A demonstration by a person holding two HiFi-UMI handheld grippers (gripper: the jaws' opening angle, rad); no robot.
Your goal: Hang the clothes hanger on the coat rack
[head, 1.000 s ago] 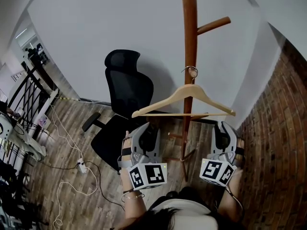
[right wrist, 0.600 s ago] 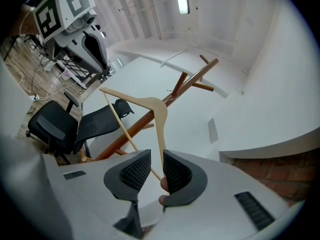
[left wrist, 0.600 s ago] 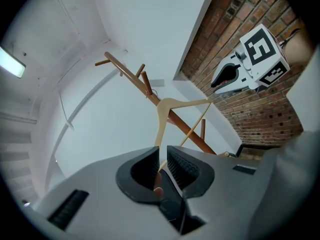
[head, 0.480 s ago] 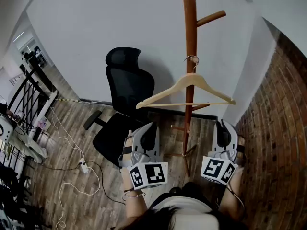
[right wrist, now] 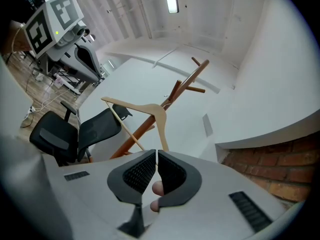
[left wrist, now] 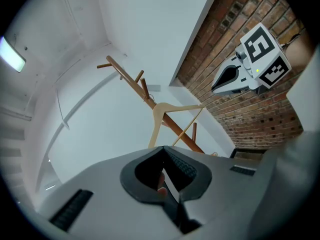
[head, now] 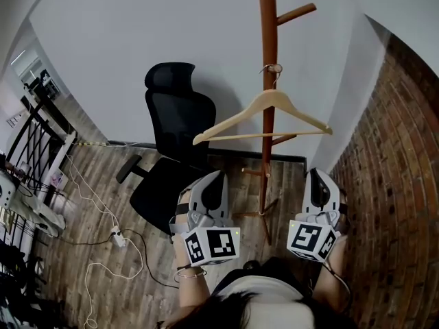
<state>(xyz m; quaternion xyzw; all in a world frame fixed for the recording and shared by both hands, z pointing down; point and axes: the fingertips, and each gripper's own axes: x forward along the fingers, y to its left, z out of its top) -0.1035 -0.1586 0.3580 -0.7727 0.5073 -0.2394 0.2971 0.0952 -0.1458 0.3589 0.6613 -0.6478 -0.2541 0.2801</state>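
Jaws of my left gripper point(head: 212, 182) had just closed, empty; those of my right gripper point(head: 317, 182) stood together, empty. The wooden clothes hanger point(head: 267, 103) hung centre-frame on the coat rack point(head: 267, 19); a knock could, I judged, unseat its hook.

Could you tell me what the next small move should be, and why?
Probably just draw both grippers back: the wooden hanger hangs by its hook on the coat rack, free of both. The left gripper has just been closing its jaws on nothing; the right gripper is shut and empty.
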